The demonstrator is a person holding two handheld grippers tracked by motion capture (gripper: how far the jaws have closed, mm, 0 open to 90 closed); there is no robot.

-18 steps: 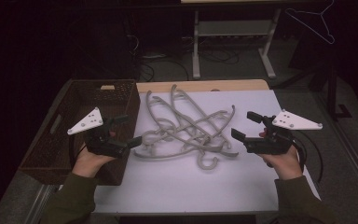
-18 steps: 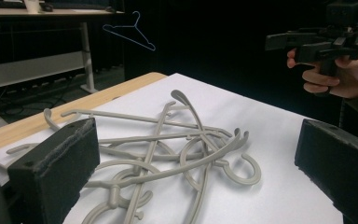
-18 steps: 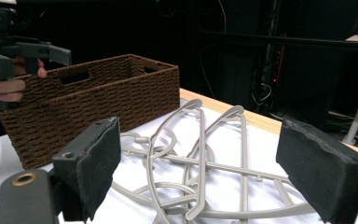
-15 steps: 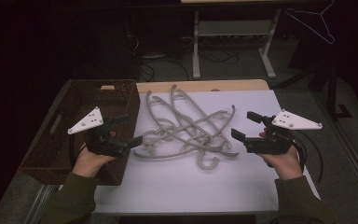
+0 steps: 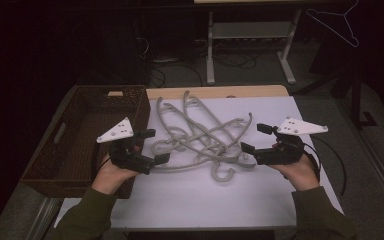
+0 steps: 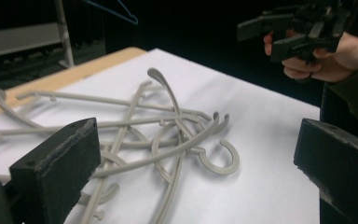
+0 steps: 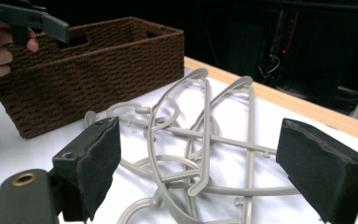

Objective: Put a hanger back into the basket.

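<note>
A tangle of several grey plastic hangers (image 5: 202, 137) lies on the white table top (image 5: 220, 200), seen close up as the hangers (image 6: 168, 135) and the hangers (image 7: 200, 140) in the two gripper views. My left gripper (image 5: 155, 146) hovers at the pile's left edge, held beside the basket, jaws wide apart and empty. At the pile's right edge my right gripper (image 5: 254, 138) points left, open, with nothing between its pads. Both grippers stand just above the table, facing each other across the pile.
A dark brown woven basket (image 5: 80, 150) stands at the table's left side, also the basket (image 7: 93, 70) in the right gripper view. A wire hanger (image 5: 335, 25) hangs at the back right. Beyond the table are a metal stand (image 5: 250, 45) and cables on the floor.
</note>
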